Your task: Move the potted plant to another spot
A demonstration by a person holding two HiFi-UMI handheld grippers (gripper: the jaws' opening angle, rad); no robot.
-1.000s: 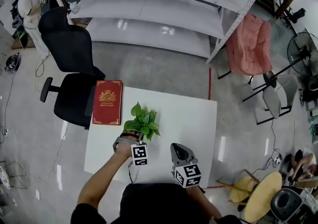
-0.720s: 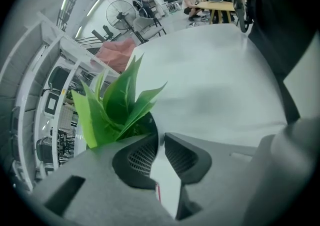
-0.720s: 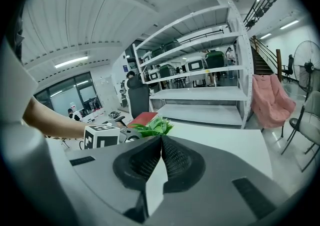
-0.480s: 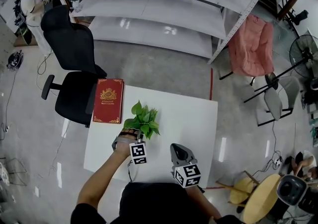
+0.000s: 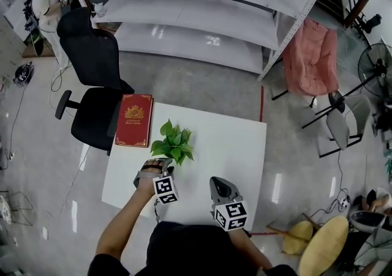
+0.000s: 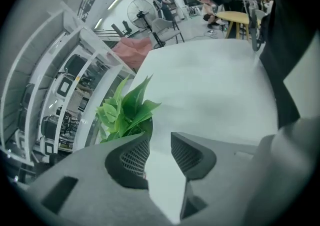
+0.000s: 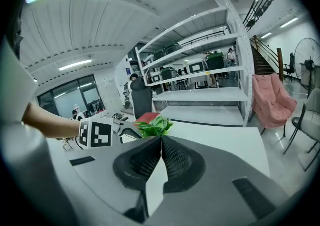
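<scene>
You're opening the left hand-held gripper [image 5: 160,163], jaws empty, just near of the potted plant [image 5: 173,143] on the bench [image 5: 236,146]; right hand-held gripper [image 5: 219,183] hovering closed, empty.

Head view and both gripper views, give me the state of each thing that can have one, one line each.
Green leafy potted plant: standing on the white table, not gripped.
Red hardcover book with gold emblem: closed, lying flat by the table's far left corner.
Left gripper: jaws opening, nothing between them.
Right gripper: jaws together, empty.
</scene>
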